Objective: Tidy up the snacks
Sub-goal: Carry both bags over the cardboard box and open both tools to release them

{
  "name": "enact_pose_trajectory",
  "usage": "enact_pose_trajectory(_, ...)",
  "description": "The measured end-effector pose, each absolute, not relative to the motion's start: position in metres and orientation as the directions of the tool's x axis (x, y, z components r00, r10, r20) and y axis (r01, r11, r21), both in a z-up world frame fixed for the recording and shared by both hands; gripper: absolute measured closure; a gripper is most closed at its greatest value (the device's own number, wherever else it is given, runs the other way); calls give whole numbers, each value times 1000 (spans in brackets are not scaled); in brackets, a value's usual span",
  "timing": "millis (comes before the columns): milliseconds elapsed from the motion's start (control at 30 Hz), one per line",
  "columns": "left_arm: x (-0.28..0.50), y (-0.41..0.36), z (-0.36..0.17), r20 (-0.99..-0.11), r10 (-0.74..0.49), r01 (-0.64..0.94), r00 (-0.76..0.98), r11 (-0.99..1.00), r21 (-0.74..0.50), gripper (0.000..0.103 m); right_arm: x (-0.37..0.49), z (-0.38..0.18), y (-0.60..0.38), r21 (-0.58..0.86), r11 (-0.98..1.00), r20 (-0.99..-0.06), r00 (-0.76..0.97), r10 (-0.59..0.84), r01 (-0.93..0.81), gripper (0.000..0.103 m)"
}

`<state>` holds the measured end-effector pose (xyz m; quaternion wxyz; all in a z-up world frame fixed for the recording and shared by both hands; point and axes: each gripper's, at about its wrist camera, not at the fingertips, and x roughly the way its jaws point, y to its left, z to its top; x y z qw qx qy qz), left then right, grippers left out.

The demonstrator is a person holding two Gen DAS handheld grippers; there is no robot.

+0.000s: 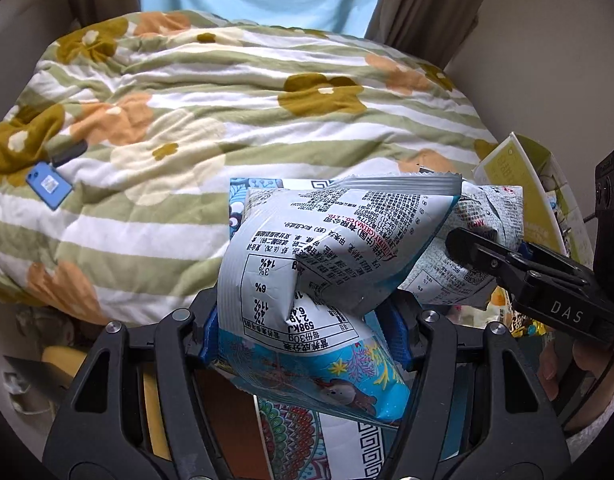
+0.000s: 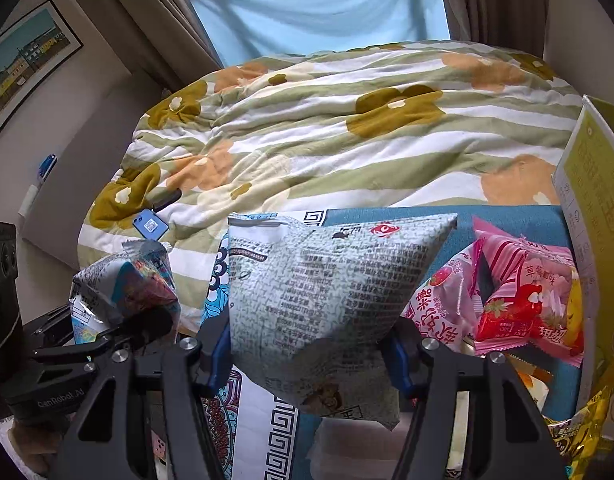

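Gripping left: left gripper (image 1: 307, 332) is clamped on a blue snack bag (image 1: 307, 280), blue pads pressing its creased sides, bag lifted clear.
Right grip: right gripper (image 2: 307, 354) pinches a pale green snack bag (image 2: 327, 300) between its pads.
Beside: pink strawberry packets (image 2: 523, 300) and yellow packets (image 2: 579, 436) lie by a yellow-green box (image 2: 595, 200).
Underneath: patterned cloth (image 2: 283, 440).
Beyond: floral quilt (image 1: 227, 120) with a blue phone (image 1: 49, 185) lying on it.

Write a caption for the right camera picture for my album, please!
Right hand-held gripper pinches a pale green snack bag above pink strawberry snacks.
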<state>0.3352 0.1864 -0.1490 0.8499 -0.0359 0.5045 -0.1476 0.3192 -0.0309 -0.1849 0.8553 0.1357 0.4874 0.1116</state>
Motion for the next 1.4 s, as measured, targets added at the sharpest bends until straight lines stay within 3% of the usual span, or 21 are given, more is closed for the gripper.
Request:
enact_pose_trajectory(300, 308, 116, -86, -804, -288, 256, 520, 951, -176, 42, 281, -122, -78, 338, 938, -743, 591, 314, -73, 46)
enact_pose_trajectory(667, 278, -55, -30, -757, -371, 386, 538, 907, -170, 42, 228, -68, -204, 301, 953, -720, 644, 258, -46, 46)
enact_pose_trajectory(1033, 299, -221, -41, -770, -374, 405, 517, 899, -165, 42, 202, -54, -355, 283, 959, -697, 692, 188, 25, 46)
enact_pose_trajectory(1267, 324, -272, -74, -825, -310, 376, 471, 917, -130, 42, 218, -63, -407, 269, 963, -727, 657, 197, 8, 46)
enact_pose_trajectory(1367, 332, -280, -84, -838, -272, 359, 473, 928, -98, 26, 226, -69, -421, 284, 959, -735, 646, 206, 17, 46)
enact_pose_trajectory(1400, 334, -279, -86, -843, -258, 356, 473, 931, -85, 6, 228, -70, -425, 287, 958, -736, 644, 207, 21, 46)
